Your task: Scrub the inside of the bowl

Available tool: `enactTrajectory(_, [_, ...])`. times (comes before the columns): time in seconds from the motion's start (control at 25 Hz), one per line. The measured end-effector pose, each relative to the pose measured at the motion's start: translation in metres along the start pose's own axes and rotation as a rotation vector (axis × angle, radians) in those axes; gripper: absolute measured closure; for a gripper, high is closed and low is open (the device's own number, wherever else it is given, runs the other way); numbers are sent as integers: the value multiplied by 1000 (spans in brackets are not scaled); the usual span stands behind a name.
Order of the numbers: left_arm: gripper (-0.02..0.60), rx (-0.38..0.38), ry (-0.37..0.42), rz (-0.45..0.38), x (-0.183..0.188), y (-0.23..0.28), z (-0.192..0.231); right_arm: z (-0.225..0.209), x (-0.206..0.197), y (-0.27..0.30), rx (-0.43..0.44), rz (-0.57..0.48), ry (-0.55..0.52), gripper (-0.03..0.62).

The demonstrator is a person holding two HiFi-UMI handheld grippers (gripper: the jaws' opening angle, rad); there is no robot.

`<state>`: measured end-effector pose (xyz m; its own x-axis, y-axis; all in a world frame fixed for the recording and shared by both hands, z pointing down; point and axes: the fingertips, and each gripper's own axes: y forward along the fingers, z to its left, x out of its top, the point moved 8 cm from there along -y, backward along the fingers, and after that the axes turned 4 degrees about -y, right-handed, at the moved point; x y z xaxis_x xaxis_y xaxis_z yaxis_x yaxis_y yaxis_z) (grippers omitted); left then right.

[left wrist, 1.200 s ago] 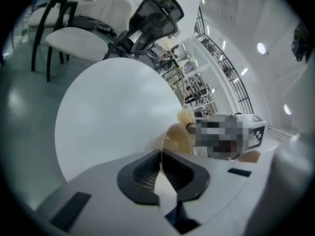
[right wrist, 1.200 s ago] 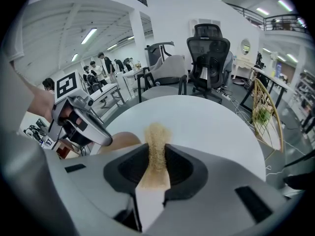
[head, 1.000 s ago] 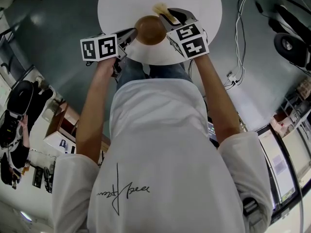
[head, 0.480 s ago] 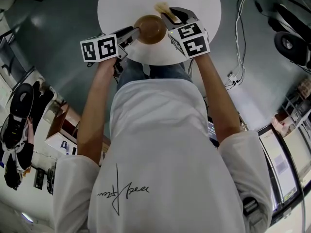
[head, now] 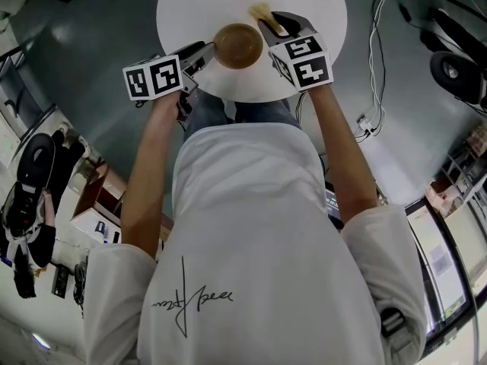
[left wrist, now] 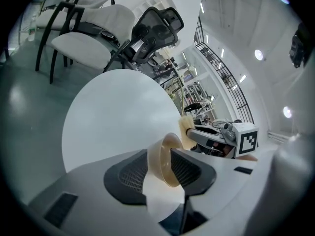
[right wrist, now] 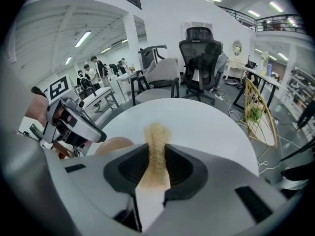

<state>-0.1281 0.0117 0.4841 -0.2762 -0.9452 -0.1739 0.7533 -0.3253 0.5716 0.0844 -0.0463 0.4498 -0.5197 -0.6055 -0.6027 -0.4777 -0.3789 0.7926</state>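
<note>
A round white desk (head: 304, 6) stands on a grey floor, with office chairs (left wrist: 147, 31) beyond it and cables (head: 377, 67) trailing on the floor on the side of the right tongs. The person in a white shirt (head: 251, 226) leans over the near edge of the desk and holds one pair of tongs in each hand.

The bowl (head: 238, 46), brown and upright, sits on the desk near that edge, between the two pairs of tongs. The left tongs (head: 204, 52) reach it from its left side. Their jaws have just been opening, and in the left gripper view they stand wide with the bowl's near wall between them: one pad is outside the wall, the other inside the hollow. Neither pad can be seen pressing on it. The marker cube (head: 153, 77) of these tongs sits just behind the jaws.

The right tongs (head: 275, 25) lie just beside the bowl's right rim, pointing past it over the desk. Their jaws are clamped on a tan, fibrous scrubber (head: 259, 10), which sticks out beyond the tips as a narrow strip. Its free end hangs over bare desk just beyond the bowl's far rim, outside the bowl. In the right gripper view the bowl shows low and to the left of these jaws, with the left tongs beyond it.
</note>
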Motion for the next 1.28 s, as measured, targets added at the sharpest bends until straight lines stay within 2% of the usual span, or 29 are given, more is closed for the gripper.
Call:
enactTrajectory(0.24, [451, 4, 22, -16, 3, -7, -5, 4, 2, -7, 2, -12, 8, 482])
enactTrajectory(0.4, [451, 13, 77, -8, 4, -11, -12, 11, 1, -11, 12, -14, 6, 482])
enactTrajectory(0.96, [462, -23, 54, -82, -9, -44, -19, 33, -7, -42, 113, -104, 182, 482])
enactTrajectory(1.28, [485, -37, 84, -106, -16, -63, -28, 47, -12, -60, 103, -127, 188, 483])
